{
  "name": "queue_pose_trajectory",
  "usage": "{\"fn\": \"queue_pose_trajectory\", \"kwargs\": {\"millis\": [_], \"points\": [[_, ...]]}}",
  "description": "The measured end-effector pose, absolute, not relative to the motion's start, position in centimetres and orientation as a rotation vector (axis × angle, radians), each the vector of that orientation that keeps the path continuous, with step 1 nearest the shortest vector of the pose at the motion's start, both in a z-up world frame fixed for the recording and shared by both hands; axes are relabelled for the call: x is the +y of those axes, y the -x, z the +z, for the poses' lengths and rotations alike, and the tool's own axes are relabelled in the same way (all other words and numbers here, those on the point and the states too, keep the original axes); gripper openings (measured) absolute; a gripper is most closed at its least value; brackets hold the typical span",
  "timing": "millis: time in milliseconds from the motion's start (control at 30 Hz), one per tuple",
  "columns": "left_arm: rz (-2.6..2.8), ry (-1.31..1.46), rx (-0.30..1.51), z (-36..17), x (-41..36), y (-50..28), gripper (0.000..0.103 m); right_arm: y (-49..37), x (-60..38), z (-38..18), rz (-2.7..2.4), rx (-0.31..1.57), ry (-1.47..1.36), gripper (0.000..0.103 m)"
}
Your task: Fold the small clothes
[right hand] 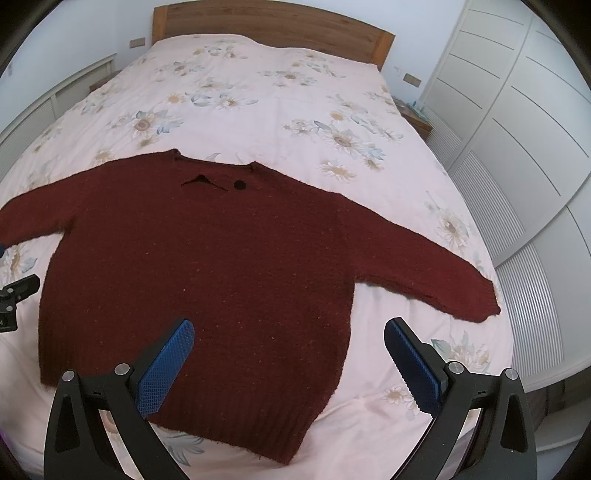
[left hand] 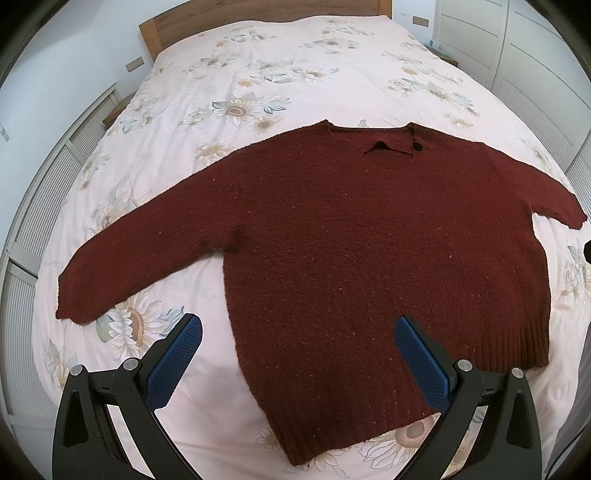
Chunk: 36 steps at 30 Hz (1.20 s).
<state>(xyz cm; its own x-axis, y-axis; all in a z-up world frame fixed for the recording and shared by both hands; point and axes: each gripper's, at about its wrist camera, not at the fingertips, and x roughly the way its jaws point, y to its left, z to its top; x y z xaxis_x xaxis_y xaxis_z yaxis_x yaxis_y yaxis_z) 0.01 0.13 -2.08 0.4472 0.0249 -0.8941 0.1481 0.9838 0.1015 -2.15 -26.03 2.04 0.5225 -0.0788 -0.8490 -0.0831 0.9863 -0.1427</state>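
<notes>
Floral-quilted bed (left hand: 295,55) carries a dark red sweater (left hand: 369,240) spread flat, sleeves out, ready for folding, while left gripper (left hand: 297,332) and right gripper (right hand: 288,336) hover above its hem, fingers wide apart, holding nothing.

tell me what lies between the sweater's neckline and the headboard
Only bare floral bedspread between the maroon sweater and the wooden headboard, clearest in the right wrist view.

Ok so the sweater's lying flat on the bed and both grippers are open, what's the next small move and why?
Probably bring the left gripper down to the left sleeve cuff and pinch it, to fold that sleeve across the body. The sweater lies flat with both sleeves spread out, and neither gripper holds anything.
</notes>
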Motion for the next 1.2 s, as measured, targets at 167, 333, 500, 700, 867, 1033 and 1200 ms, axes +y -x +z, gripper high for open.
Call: {"fn": "queue_pose_trajectory", "kwargs": {"millis": [167,333,500,700,867,1033,1200], "points": [[-0.077,-0.171,1.105,-2.1,0.1,0.0,0.102,2.1,-26.2,1.9,0.002,1.023,0.164,0.103],[-0.082,-0.178,1.11,-2.3,0.1,-0.5,0.102,1.2,-27.5,1.4,-0.007,1.024,0.119,0.103],[-0.092,-0.17,1.11,-2.3,0.1,-1.9,0.102,-0.5,-30.8,1.1,-0.058,0.999,0.086,0.103],[-0.08,-0.222,1.104,-2.1,-0.2,-5.0,0.102,-3.9,-39.6,1.4,-0.201,0.959,0.029,0.103],[-0.097,-0.195,1.101,-1.9,-0.1,-7.7,0.102,-6.9,-50.0,0.3,-0.342,0.952,-0.094,0.103],[-0.069,-0.14,1.091,-1.9,0.5,-10.1,0.102,-9.1,-59.5,-4.7,-0.476,1.02,-0.254,0.103],[-0.046,-0.071,1.147,-3.8,1.4,-11.6,0.102,-9.0,-65.4,-11.5,-0.546,1.089,-0.48,0.103]]}}
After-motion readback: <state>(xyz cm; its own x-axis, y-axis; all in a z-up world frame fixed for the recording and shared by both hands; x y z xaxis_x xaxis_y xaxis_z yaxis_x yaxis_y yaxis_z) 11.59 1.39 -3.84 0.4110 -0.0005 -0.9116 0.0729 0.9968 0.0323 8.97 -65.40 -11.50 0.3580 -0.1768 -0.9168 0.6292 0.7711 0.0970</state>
